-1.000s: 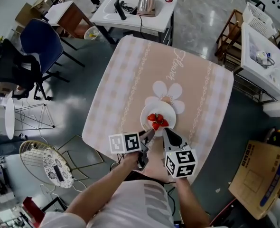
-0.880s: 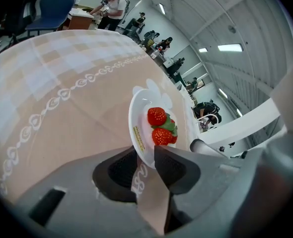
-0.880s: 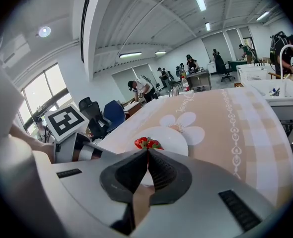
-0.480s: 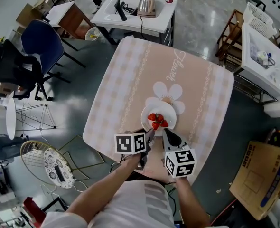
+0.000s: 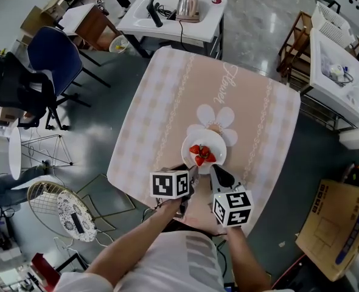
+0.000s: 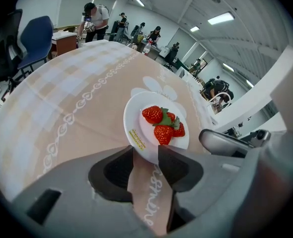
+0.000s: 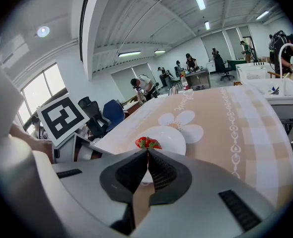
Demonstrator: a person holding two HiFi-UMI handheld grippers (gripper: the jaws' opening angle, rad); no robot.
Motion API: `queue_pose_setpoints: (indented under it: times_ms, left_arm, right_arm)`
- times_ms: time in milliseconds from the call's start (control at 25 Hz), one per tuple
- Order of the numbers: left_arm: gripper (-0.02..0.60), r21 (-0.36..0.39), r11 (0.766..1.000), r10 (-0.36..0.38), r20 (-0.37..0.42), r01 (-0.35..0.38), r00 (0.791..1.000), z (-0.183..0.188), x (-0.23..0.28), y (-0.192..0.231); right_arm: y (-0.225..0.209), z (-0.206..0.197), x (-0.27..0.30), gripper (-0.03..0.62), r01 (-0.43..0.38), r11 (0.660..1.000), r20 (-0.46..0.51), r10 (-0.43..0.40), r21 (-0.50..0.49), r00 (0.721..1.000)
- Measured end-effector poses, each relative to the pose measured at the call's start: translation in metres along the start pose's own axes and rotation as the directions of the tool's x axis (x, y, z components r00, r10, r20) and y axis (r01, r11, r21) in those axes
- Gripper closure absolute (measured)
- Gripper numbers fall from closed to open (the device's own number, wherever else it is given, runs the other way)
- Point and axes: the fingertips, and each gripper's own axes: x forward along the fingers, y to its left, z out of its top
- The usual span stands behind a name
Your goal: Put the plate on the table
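A white plate with strawberries lies flat on the beige flower-print table, near its front edge. My left gripper is at the plate's near rim. Its jaws are opening, and the rim of the plate sits right at the tips of the left gripper with no pad pressing on it. My right gripper is at the rim beside it. In the right gripper view the right gripper has its tips together, with the plate and strawberries just beyond.
A white side table with a kettle stands beyond the far edge. A blue chair is at the left, a white shelf unit at the right, a cardboard box at the lower right, and a wire stool at the lower left.
The left gripper's marker cube has shifted slightly right and down, toward the person. The plate and the right gripper have stayed in place.
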Motion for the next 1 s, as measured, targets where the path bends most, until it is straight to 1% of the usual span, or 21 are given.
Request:
queue_pose_setpoints:
  times_ms: [120,280,400,440,560,600,720,840,1000]
  left_arm:
    - [0.430,0.049,0.998,0.030,-0.010,-0.029,1.000,-0.002,-0.002,0.002]
    - [0.430,0.089,0.995,0.042,-0.009,-0.041,0.999,-0.002,-0.004,0.004]
    - [0.435,0.085,0.996,0.032,-0.002,-0.032,0.999,-0.003,-0.007,0.005]
    - [0.447,0.079,0.997,0.026,0.003,-0.026,1.000,-0.003,-0.009,0.005]
    - [0.488,0.089,0.996,-0.006,0.019,0.005,1.000,-0.001,-0.015,0.001]
    - [0.496,0.103,0.994,-0.023,0.025,0.020,0.999,0.000,-0.018,-0.002]
    - [0.548,0.155,0.985,-0.087,0.046,0.079,0.995,0.002,-0.027,-0.014]
    - [0.553,0.198,0.972,-0.140,0.067,0.124,0.988,0.006,-0.038,-0.022]
    - [0.554,0.234,0.962,-0.174,0.114,0.144,0.978,0.010,-0.054,-0.025]
  right_arm:
    - [0.001,0.000,0.000,0.589,0.003,1.000,0.000,-0.003,-0.002,1.000]
    - [0.001,0.000,-0.001,0.589,0.010,1.000,0.006,-0.010,-0.001,1.000]
    - [0.002,0.000,-0.004,0.589,0.015,1.000,0.007,-0.015,-0.005,1.000]
    - [0.003,0.000,-0.005,0.589,0.016,1.000,0.007,-0.016,-0.009,1.000]
    - [0.007,0.002,-0.008,0.589,0.028,1.000,0.014,-0.027,-0.013,1.000]
    - [0.008,0.003,-0.009,0.589,0.033,0.999,0.019,-0.033,-0.013,0.999]
    - [0.015,0.006,-0.015,0.589,0.050,0.999,0.030,-0.049,-0.016,0.998]
    - [0.023,0.008,-0.019,0.589,0.066,0.998,0.043,-0.065,-0.022,0.997]
    - [0.036,0.010,-0.025,0.589,0.083,0.996,0.060,-0.081,-0.029,0.995]
